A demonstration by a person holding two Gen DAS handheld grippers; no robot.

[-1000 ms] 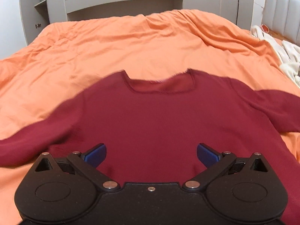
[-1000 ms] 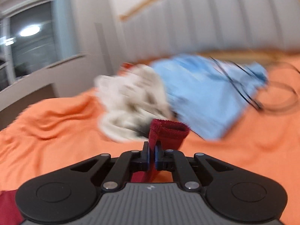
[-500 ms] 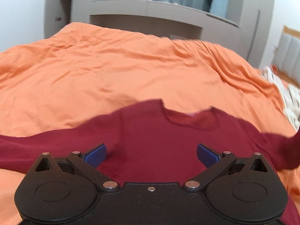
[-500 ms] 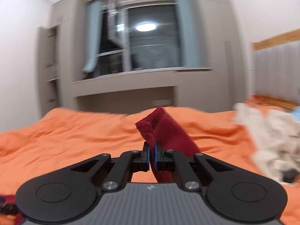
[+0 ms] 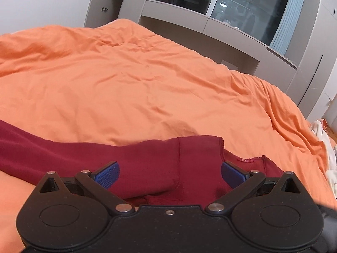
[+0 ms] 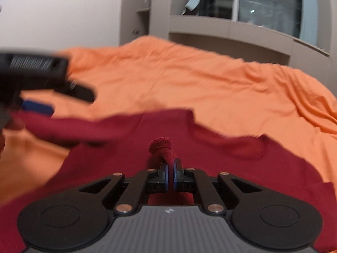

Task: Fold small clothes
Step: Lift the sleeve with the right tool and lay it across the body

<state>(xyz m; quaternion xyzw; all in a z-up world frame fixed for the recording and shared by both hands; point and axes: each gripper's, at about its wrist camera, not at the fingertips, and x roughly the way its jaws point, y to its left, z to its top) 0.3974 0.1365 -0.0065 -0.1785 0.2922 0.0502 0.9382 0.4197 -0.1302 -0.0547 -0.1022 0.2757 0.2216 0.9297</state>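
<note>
The right tool [image 6: 170,176] pinches a sleeve cuff [image 6: 160,145] over the red sweater [image 6: 231,168], spread on the bed [image 5: 137,84]. The left tool [image 5: 169,174] hangs wide open (empty) above the shoulder at 12 o'clock. Lay the sleeve flat across the chest before letting go.

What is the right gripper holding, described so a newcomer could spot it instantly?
On the orange bedspread lies a dark red sweater. The right gripper is shut on its sleeve cuff, a small bunched ribbed end poking up, unlike the flat body fabric around it.
</note>
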